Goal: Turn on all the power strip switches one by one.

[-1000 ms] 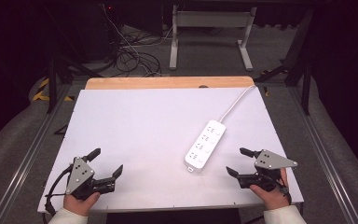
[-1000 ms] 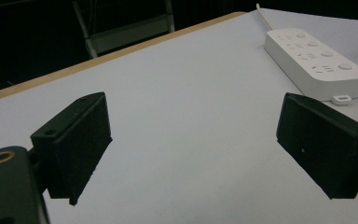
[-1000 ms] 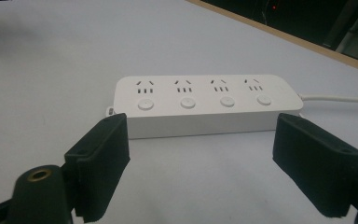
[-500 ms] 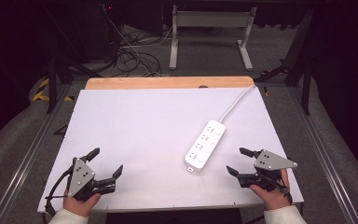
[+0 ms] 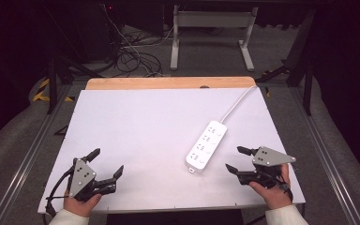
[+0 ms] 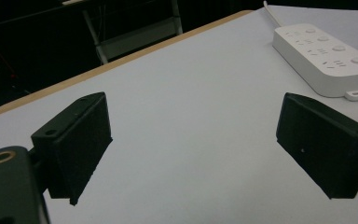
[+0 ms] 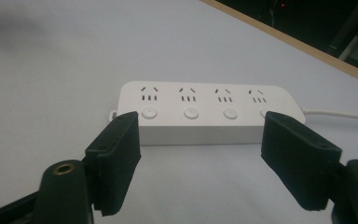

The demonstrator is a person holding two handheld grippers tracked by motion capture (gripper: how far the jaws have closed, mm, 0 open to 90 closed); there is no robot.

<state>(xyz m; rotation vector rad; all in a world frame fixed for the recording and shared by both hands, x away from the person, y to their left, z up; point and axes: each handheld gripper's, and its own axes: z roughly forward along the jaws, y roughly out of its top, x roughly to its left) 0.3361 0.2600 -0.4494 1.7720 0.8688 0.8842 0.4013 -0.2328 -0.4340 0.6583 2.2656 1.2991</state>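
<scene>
Barely started: my right gripper [image 5: 238,159], jaws apart and just closing slightly with nothing between, faces the untouched power strip [image 5: 206,145]; left gripper [image 5: 107,162] idle, open.

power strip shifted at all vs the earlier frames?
No. The power strip lies at the same spot and angle on the white table, its cord running to the same far-edge point.

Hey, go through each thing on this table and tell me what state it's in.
White four-socket power strip: flat on the table, sockets empty, cord trailing off the far edge.
Left gripper: open, nothing between the jaws.
Right gripper: open, jaws just closing a little, nothing between them, aimed at the strip.
</scene>
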